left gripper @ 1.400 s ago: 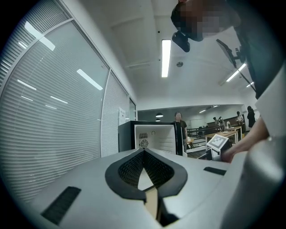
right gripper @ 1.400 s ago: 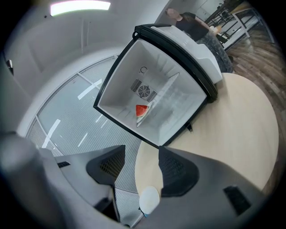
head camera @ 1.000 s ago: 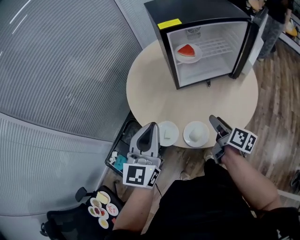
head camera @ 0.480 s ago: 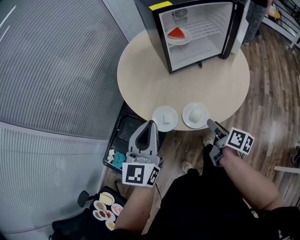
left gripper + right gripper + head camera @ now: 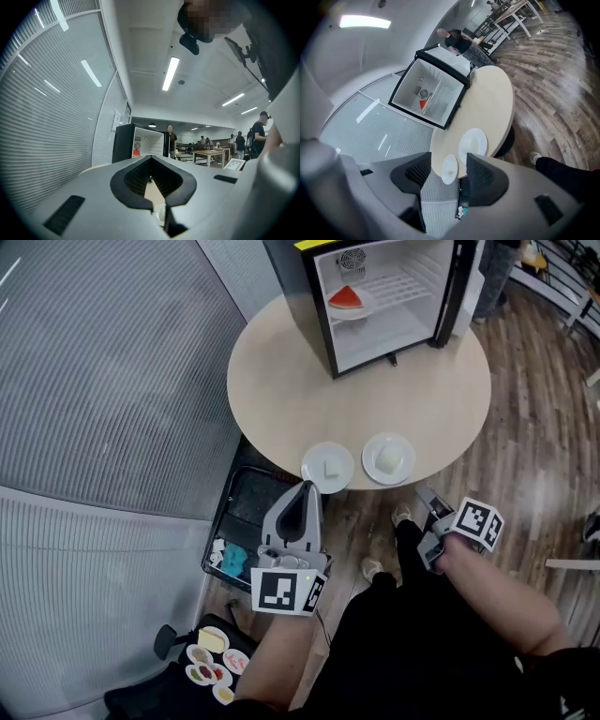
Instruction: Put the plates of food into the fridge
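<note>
- White plates first: two wait on the beige table (image 5: 309,381), side by side at its 6 o'clock rim. The left plate (image 5: 327,466) carries a small pale cube, the right plate (image 5: 388,457) a white lump.
- A red-wedge plate (image 5: 347,302) already sits on the shelf of the open fridge (image 5: 384,334), at the table's 12 o'clock.
- My worry: coming in low, a jaw could clip a plate's rim and push it.
- A thin rim grip may tilt the plate and slide the food off.
- The red-wedge plate crowds the shelf's left side.
- The left gripper (image 5: 302,507) hangs off the table at 7 o'clock of the left plate, pointing level at the fridge, fingertips together, empty.
- The right gripper (image 5: 429,507) is at 5 o'clock of the right plate, tipped downward and rolled, jaws wide apart, nothing between them.
</note>
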A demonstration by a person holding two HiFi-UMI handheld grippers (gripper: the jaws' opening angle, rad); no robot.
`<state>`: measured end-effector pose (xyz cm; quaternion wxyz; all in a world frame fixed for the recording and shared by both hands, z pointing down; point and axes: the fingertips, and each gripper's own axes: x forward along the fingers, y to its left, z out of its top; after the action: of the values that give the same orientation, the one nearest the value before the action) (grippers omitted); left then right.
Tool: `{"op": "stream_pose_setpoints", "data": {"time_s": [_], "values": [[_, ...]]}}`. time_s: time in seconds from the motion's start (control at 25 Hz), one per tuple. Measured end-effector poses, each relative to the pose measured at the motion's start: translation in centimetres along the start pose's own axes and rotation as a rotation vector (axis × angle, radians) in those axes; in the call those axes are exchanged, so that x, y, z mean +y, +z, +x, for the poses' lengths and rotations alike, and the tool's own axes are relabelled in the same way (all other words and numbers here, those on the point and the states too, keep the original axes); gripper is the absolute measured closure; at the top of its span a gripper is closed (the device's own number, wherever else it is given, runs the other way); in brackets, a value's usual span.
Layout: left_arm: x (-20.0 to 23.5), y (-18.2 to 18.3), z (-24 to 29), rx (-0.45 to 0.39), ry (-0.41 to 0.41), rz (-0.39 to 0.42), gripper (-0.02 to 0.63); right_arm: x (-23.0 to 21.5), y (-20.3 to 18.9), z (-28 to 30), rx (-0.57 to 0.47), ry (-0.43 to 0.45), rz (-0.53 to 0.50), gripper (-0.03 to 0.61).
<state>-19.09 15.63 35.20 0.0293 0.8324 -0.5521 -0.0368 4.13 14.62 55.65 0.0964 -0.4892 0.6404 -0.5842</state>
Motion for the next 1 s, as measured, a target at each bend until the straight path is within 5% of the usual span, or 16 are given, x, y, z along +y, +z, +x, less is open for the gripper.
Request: {"op": "stream_pose_setpoints", "data": {"time_s": [0.28,0.8,1.0], "values": [[-0.7,0.0,-1.9,-0.026,0.010,0.016,0.609,0.2,-1.9,-0.5,0.044,0.011,-0.051,0.335],[-0.9,-2.1,1.5,0.043,0.011,0.039,0.609,-5.0,-2.1,3.1,0.034,0.009,0.131,0.335],[-1.4,-3.0,3.5,0.079,-0.014,0.071,0.609,-6.9,-2.0,5.0,0.025,-0.002,0.127,0.334]]}}
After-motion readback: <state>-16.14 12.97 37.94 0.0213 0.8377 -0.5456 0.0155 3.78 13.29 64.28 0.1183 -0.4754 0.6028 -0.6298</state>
